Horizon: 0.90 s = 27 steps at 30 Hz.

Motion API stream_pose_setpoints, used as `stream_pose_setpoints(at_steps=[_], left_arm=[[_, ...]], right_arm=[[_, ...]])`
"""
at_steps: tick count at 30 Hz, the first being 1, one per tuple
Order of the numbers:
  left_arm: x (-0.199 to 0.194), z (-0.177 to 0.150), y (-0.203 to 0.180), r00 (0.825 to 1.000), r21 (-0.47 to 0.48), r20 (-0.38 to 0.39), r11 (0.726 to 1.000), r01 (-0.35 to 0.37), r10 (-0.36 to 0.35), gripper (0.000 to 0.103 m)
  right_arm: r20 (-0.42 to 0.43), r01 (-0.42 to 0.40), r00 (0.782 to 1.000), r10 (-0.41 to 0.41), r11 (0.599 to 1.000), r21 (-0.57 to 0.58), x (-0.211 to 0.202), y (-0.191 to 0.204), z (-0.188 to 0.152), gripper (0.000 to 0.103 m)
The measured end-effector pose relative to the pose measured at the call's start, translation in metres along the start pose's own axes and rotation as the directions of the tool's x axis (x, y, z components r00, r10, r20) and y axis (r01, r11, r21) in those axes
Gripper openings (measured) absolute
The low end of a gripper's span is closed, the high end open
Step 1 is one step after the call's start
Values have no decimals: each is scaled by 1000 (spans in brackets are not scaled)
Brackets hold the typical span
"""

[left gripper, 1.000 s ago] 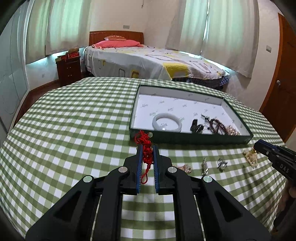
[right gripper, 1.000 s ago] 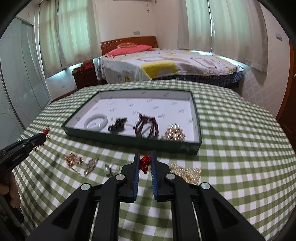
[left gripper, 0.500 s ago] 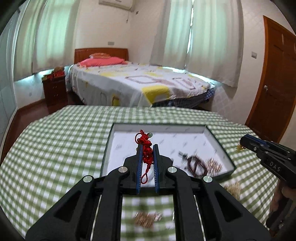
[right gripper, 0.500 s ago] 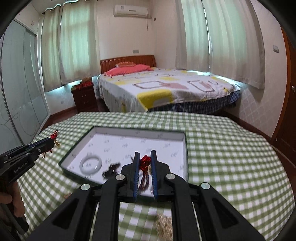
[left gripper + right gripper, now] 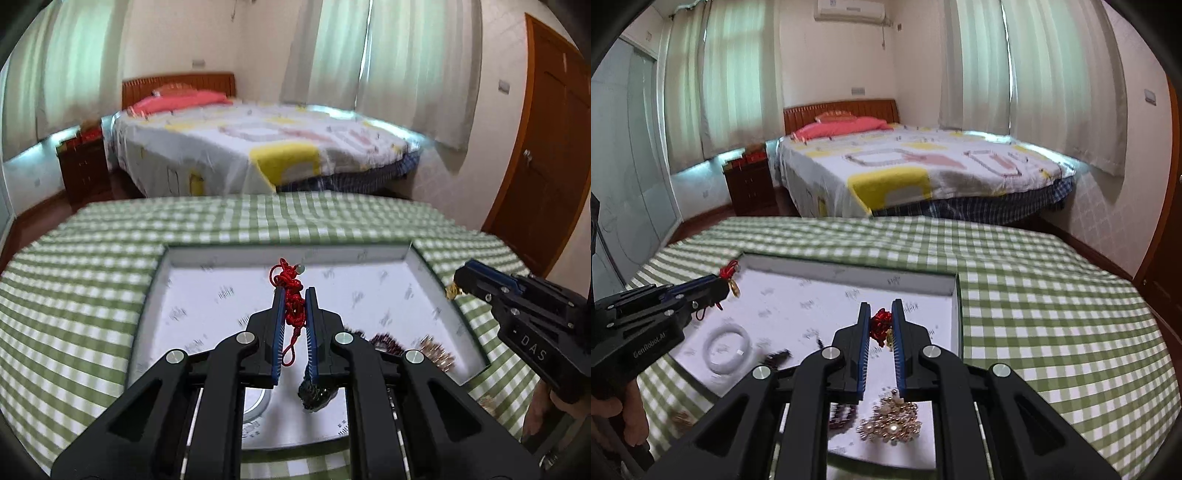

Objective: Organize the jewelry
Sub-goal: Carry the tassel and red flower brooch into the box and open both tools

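My left gripper (image 5: 294, 293) is shut on a red knotted cord (image 5: 291, 295) with a pale bead at its top, held above the tray's white liner. In the right wrist view the left gripper (image 5: 720, 284) comes in from the left, a gold ring (image 5: 734, 290) dangling from the cord. My right gripper (image 5: 880, 306) is shut on a red knot ornament (image 5: 881, 326), also over the green-rimmed tray (image 5: 957, 314). It shows at the right edge of the left wrist view as the right gripper (image 5: 461, 277), with a gold charm (image 5: 451, 292) hanging at its tip.
In the tray lie a white bangle (image 5: 727, 349), a dark piece (image 5: 314, 393), dark red beads (image 5: 388, 339) and a pearl-and-gold cluster (image 5: 892, 421). The tray sits on a green checked tablecloth (image 5: 1052, 314). A bed stands beyond the table.
Both grippers have travelled forward from the table's near side to above the tray, each still holding its red piece. The loose jewelry on the cloth has dropped out of view.
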<state>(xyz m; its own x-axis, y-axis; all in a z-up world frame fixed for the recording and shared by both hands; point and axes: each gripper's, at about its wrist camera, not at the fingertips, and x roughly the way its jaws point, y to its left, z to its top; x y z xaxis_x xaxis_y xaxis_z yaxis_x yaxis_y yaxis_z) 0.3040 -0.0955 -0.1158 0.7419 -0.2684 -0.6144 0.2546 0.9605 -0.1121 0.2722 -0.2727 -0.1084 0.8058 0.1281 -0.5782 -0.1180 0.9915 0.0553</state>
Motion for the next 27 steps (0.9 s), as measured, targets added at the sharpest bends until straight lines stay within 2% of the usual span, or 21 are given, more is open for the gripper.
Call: stream_pose_setpoints(at_steps=[7, 12, 18, 20, 24, 26, 27], left_arm=[[45, -20, 4, 992, -17, -128, 1000, 2, -4, 11], [57, -23, 5, 984, -26, -179, 1000, 2, -6, 11], [66, -27, 3, 974, -24, -226, 1000, 8, -13, 11], [66, -27, 3, 975, -28, -223, 1000, 8, -14, 11], [66, -27, 3, 974, -32, -225, 999, 14, -21, 15], [67, -26, 3, 974, -34, -225, 999, 14, -21, 24], [66, -25, 4, 975, -38, -223, 999, 13, -21, 32]], right_arm=[[-103, -7, 995, 7, 1000, 1, 40, -5, -13, 12], [-154, -8, 988, 9, 1000, 6, 55, -7, -18, 12], [-171, -17, 985, 18, 1000, 7, 60, -7, -16, 13], [-174, -19, 984, 21, 1000, 11, 62, -8, -18, 18], [-177, -21, 984, 25, 1000, 23, 62, -11, -21, 26], [-172, -23, 985, 27, 999, 26, 61, -11, -21, 29], [-169, -22, 985, 26, 999, 26, 60, -11, -21, 30]])
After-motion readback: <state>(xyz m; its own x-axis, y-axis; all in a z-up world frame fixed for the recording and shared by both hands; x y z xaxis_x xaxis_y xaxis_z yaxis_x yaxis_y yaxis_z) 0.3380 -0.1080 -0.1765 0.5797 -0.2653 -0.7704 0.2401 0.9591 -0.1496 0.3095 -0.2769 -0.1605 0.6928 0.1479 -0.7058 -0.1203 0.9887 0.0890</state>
